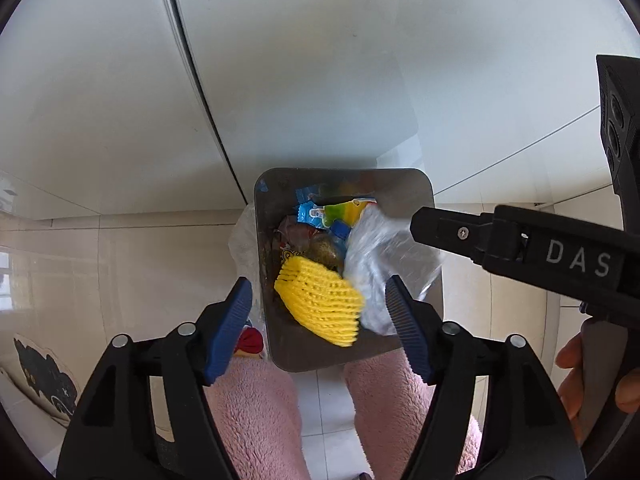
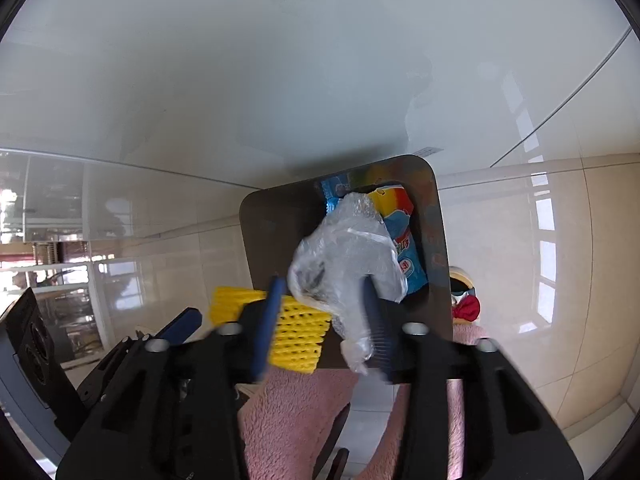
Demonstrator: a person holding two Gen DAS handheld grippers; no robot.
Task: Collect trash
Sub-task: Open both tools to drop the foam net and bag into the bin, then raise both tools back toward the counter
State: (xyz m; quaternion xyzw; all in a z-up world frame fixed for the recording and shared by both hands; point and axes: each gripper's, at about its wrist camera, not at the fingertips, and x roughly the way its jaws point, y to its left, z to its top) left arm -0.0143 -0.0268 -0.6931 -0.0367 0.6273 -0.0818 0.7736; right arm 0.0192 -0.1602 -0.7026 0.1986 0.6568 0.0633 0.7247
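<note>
A metal trash bin (image 1: 416,188) stands on the floor below, holding coloured wrappers (image 1: 340,212). A yellow foam net (image 1: 320,304) lies loose over the bin's opening, between and below my left gripper's (image 1: 320,312) wide-open blue pads. A crumpled clear plastic bag (image 1: 376,268) hangs over the bin. In the right wrist view my right gripper (image 2: 320,316) has its blurred blue pads on either side of the bag (image 2: 348,256), above the bin (image 2: 272,224); the net (image 2: 296,336) shows at its left. The right gripper's finger (image 1: 460,232) reaches in from the right.
White cabinet doors (image 1: 300,60) rise behind the bin. Beige floor tiles (image 2: 540,280) surround it. The person's pink fleece legs (image 1: 260,408) stand right in front of the bin. A red and white item (image 1: 248,340) lies beside the bin's left side.
</note>
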